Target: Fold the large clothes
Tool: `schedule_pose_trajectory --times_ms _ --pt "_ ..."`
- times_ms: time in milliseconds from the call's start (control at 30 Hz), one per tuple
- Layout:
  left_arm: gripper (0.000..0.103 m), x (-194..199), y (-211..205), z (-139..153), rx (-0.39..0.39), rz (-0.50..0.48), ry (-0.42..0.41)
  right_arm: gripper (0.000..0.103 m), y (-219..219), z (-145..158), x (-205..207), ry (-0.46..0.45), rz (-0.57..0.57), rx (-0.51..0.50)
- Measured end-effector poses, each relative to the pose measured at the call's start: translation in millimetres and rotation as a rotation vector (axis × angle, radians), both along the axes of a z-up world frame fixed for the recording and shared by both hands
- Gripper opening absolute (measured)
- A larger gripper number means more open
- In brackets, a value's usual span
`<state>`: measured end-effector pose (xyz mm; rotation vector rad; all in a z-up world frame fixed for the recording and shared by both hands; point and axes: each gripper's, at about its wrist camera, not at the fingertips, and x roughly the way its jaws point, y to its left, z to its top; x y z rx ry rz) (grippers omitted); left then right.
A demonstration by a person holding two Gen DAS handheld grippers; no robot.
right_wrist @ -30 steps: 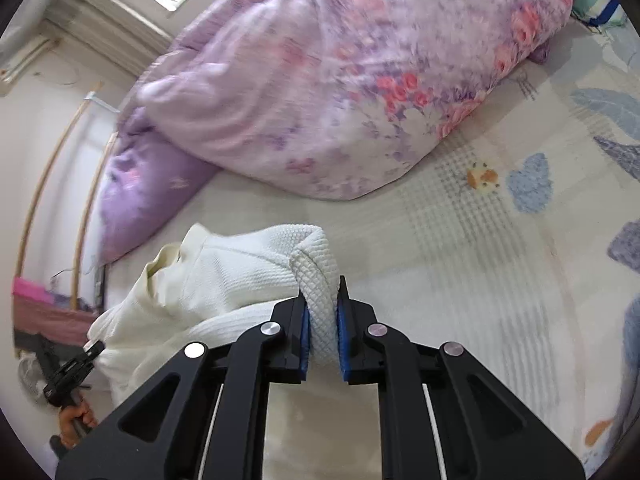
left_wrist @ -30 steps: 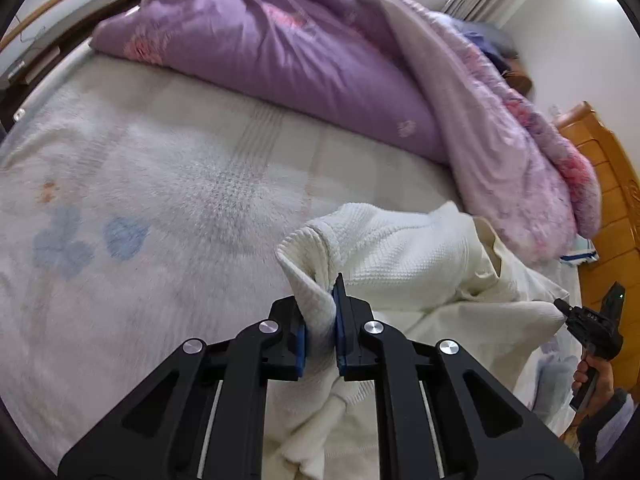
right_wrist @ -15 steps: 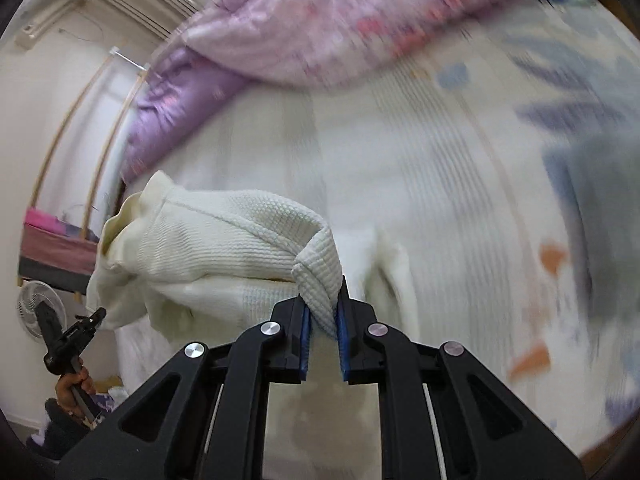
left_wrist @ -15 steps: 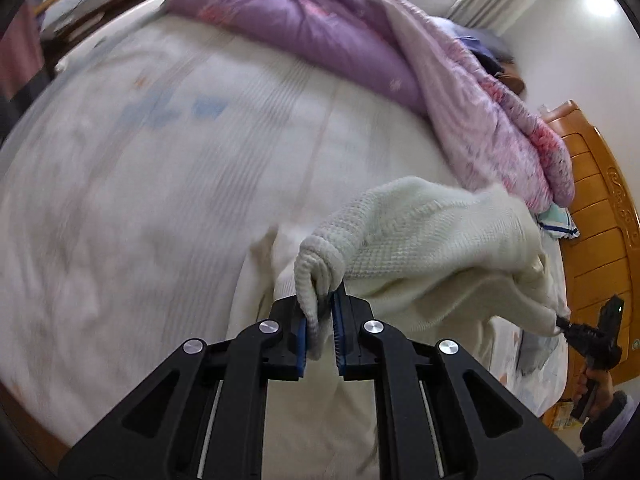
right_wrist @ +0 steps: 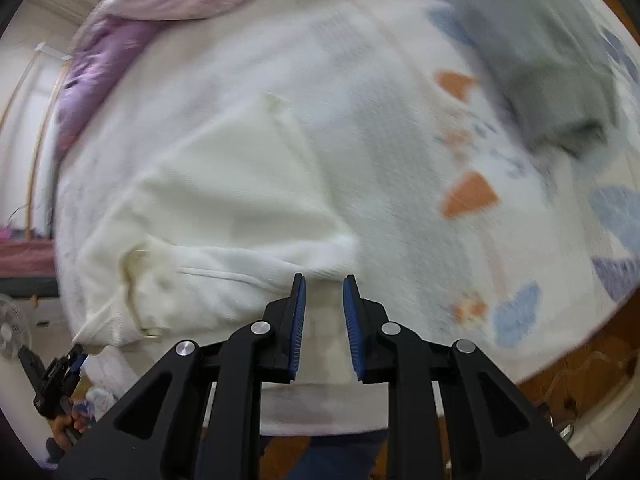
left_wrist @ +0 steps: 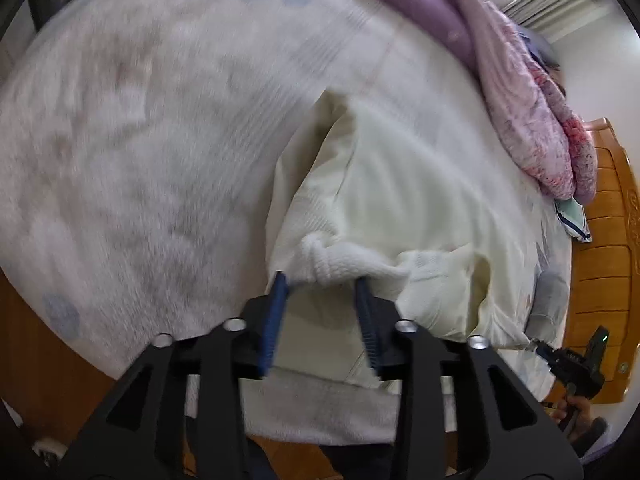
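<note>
Both wrist views motion-blurred. The cream knit garment (left_wrist: 404, 200) lies spread on the patterned bedsheet (left_wrist: 140, 128), close to the near edge of the bed, its far part reaching toward the middle of the mattress. Left gripper (left_wrist: 322, 280): jaws spread wide, blue pads apart; a bunched ribbed fold of the garment sits just ahead of the fingertips, at or between them (contact cannot be judged through the blur), and nothing is clamped. Right gripper (right_wrist: 323, 282): jaws parted, a clear gap between the blue pads, tips just at the garment's near hem (right_wrist: 256, 276); nothing is held. In the right wrist view the garment (right_wrist: 224, 200) lies flattened to the left of centre, with a folded edge running toward the gripper tips. A purple-and-pink floral duvet (left_wrist: 532, 92) is heaped along the far side of the bed, well apart from the garment. A grey folded cloth (right_wrist: 552, 80) lies on the sheet at the far right, apart from the garment. The wooden bed frame (left_wrist: 600, 264) borders the mattress on the right of the left wrist view.
</note>
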<state>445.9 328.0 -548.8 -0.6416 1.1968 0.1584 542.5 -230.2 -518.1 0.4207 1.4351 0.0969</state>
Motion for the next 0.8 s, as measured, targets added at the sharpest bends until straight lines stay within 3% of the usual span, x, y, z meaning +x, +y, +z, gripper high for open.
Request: schedule_pose_trajectory --times_ms 100,167,233,267,333,400,467,533,600,800 --pt "0.042 14.9 -10.5 18.6 0.093 -0.018 -0.045 0.021 39.3 -6.6 23.2 -0.004 0.070 0.084" --pt "0.042 24.8 -15.9 26.6 0.080 -0.003 -0.083 0.021 74.6 -19.9 43.1 0.027 0.129 0.138" --pt "0.042 32.1 -27.7 31.7 0.105 -0.022 -0.092 0.034 116.2 -39.2 63.6 0.062 0.171 0.231" --pt "0.042 37.9 -32.6 26.2 0.053 -0.046 -0.078 0.040 129.9 -45.1 70.2 0.072 0.183 0.232" --pt "0.042 50.3 -42.6 6.2 -0.031 -0.094 -0.031 0.042 160.7 -63.5 87.5 0.100 0.193 0.257" --pt "0.042 63.2 -51.3 -12.1 0.002 -0.133 0.022 0.042 169.9 -72.1 100.9 0.071 0.164 0.184" --pt "0.044 73.6 -56.0 -33.6 -0.018 -0.142 0.073 0.042 173.4 -92.8 108.0 0.129 0.138 0.173" --pt "0.047 79.7 -57.1 -54.8 -0.021 -0.155 0.140 0.042 176.4 -115.5 100.6 0.246 0.134 0.216" --pt "0.047 78.6 -52.6 -69.4 -0.013 -0.153 0.202 0.038 178.8 -111.4 84.4 0.267 0.188 0.218" --pt "0.048 58.2 -29.6 -61.2 -0.044 -0.109 0.183 0.036 169.3 -93.2 -0.2 0.375 0.308 0.228"
